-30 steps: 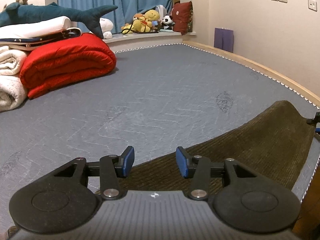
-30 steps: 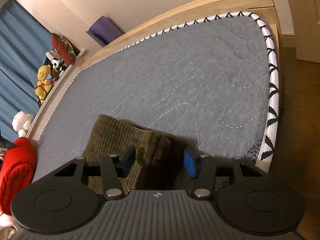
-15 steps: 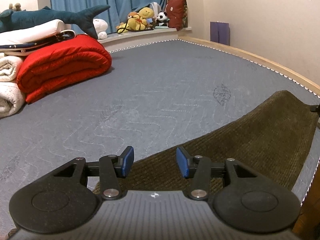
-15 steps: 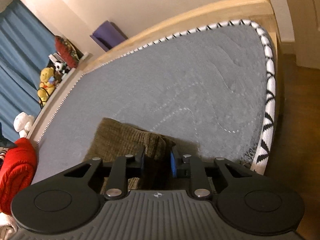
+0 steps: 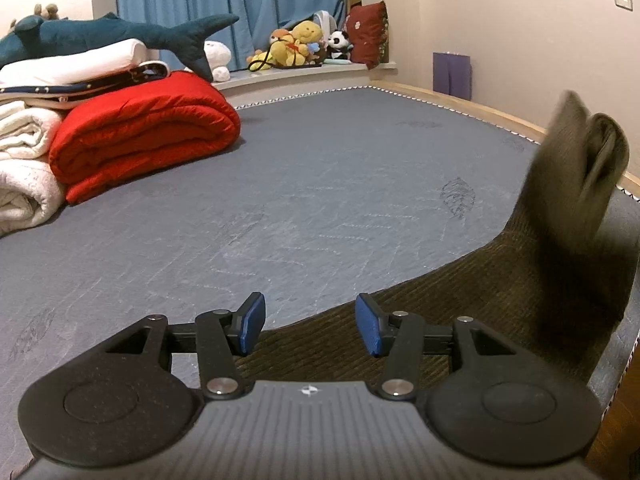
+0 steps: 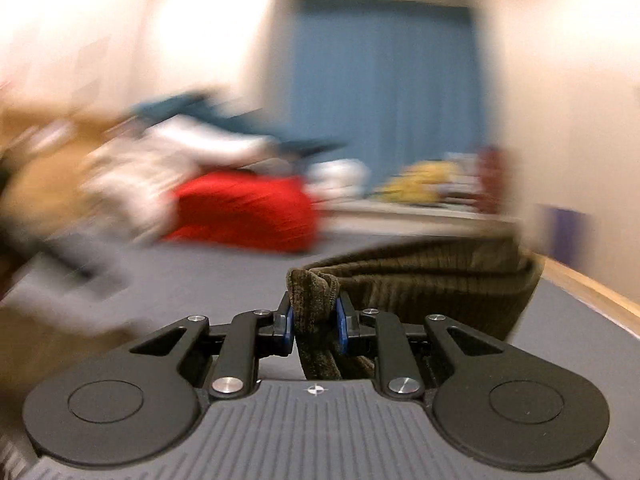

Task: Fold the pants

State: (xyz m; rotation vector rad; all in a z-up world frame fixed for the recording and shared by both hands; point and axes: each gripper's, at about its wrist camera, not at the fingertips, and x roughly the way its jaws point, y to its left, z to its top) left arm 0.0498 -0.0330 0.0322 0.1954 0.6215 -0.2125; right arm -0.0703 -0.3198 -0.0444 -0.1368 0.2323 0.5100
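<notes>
Olive-brown corduroy pants (image 5: 460,320) lie along the near edge of the grey mattress (image 5: 280,200). Their far end (image 5: 580,168) stands lifted and blurred at the right of the left wrist view. My left gripper (image 5: 310,328) hovers over the pants' near part; its blue pads are apart and opening slightly, pressing on nothing. My right gripper (image 6: 314,320) is shut on a bunched fold of the pants (image 6: 420,280), and the cloth trails off to the right behind it. The right wrist view is smeared by motion.
A rolled red quilt (image 5: 148,128), white blankets (image 5: 24,184) and a blue shark plush (image 5: 100,36) are stacked at the far left of the bed. Stuffed toys (image 5: 296,44) sit on the window ledge. A wooden bed frame (image 5: 480,108) runs along the right.
My right gripper closed on the pants' end, then swung up and rolled over with it, so that end now stands raised. The left gripper stayed in place.
</notes>
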